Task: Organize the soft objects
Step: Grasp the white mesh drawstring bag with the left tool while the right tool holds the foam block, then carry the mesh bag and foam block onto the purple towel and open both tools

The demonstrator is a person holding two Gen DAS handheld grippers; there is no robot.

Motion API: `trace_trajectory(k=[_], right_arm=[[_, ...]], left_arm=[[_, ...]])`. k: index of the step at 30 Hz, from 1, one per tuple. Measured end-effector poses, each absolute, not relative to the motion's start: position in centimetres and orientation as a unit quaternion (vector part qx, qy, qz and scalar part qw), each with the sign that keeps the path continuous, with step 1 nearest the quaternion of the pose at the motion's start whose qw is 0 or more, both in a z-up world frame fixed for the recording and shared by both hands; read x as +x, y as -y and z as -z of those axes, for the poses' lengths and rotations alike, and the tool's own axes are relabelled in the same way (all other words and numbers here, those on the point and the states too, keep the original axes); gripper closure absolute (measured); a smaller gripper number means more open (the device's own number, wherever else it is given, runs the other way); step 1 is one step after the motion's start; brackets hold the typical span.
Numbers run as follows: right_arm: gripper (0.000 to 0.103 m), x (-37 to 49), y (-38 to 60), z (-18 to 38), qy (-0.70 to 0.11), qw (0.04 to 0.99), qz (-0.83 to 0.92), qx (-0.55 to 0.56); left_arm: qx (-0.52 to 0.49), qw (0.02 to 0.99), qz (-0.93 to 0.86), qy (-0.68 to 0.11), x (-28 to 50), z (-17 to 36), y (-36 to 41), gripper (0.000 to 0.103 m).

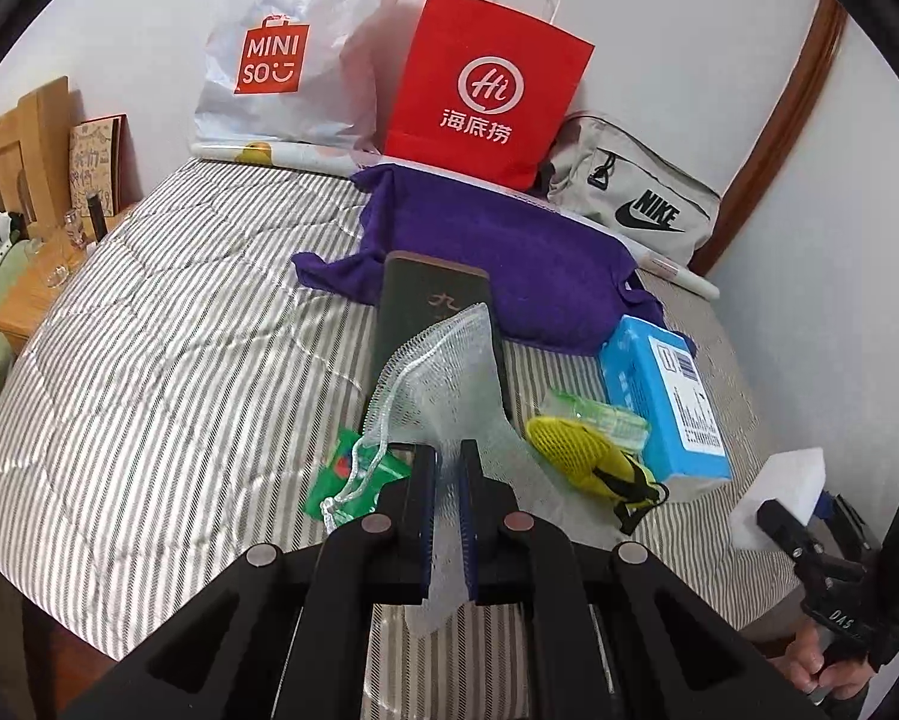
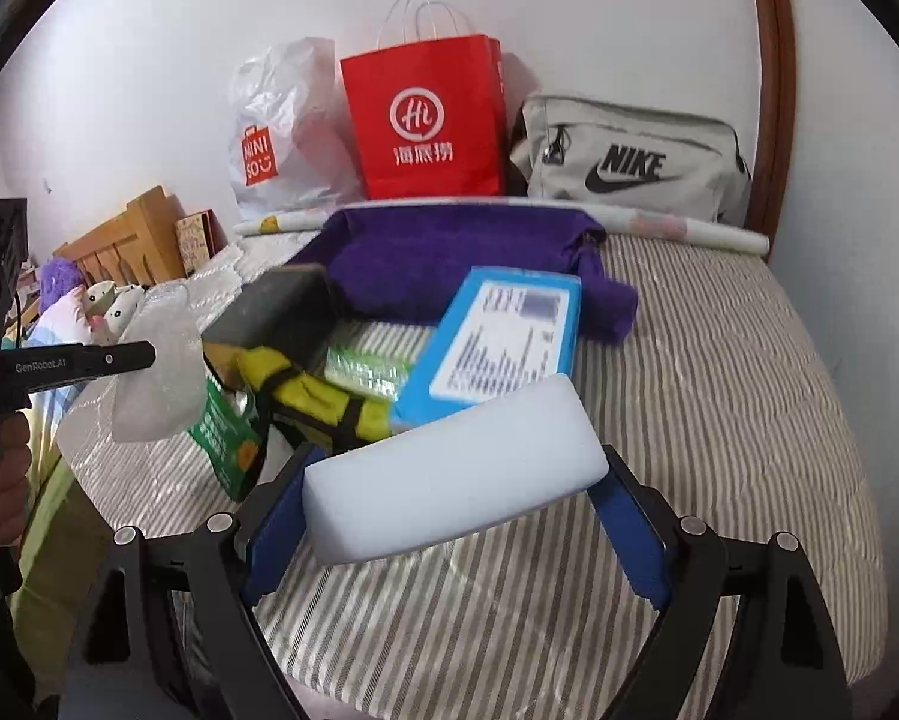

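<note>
Above a striped bed, a white mesh pouch is pinched in the closed left gripper and a white sponge block is clamped in the wide-set right gripper, while other items are left unsorted beside a purple cloth.

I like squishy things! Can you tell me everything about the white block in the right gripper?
The white block looks like soft foam: plain, smooth, long, with rounded corners. The right gripper holds it by its two ends between blue-padded fingers, tilted, its right end higher. It hangs above the striped bed, touching only the pads.
</note>
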State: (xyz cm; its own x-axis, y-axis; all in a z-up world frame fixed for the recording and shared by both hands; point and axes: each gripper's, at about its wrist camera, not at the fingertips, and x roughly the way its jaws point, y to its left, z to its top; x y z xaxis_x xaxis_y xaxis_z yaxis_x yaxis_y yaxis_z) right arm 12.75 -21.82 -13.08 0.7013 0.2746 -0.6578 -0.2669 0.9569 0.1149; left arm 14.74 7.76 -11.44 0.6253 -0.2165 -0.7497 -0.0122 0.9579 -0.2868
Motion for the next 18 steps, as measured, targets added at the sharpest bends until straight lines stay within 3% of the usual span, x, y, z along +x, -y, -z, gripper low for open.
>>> trace_trajectory(k=[18], right_arm=[[0.016, 22.6, 21.8, 8.9, -0.364, 0.922, -0.135, 0.015]], left_arm=[[-0.140, 0.897, 0.035, -0.418, 21.3, 8.3, -10.7, 0.095]])
